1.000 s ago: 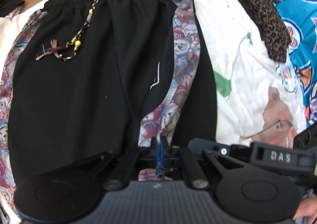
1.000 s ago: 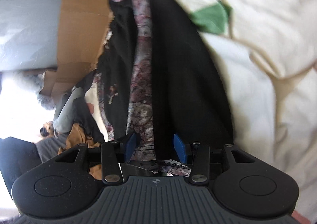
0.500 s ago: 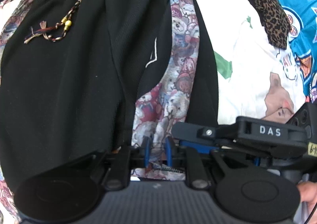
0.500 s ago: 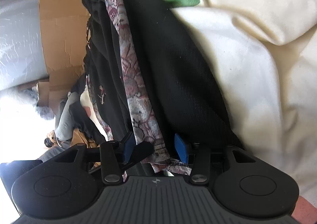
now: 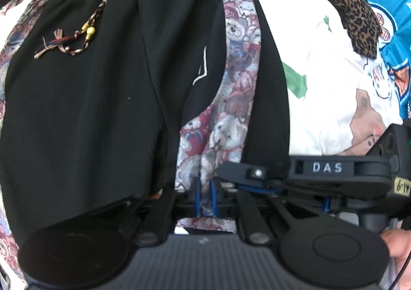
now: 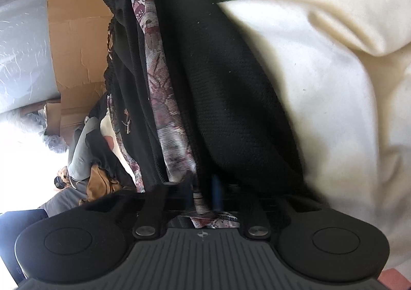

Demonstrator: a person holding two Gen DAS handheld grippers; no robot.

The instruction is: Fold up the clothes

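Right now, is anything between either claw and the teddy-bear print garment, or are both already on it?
Nothing visible is in the way. The left claw is closed on the hem of the teddy-bear print garment, and the right claw pinches the same hem beside it. The black shorts lie on top, clear of both grips.

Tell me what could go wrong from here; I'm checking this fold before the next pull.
1. Both grippers pinch only the hem's edge: the left gripper and right gripper have their jaws closed on the bear-print fabric, so a hard tug might slip it free.
2. The beaded drawstring lies loose on the black shorts and could get trapped inside the fold.
3. The two grippers sit close together and might collide.
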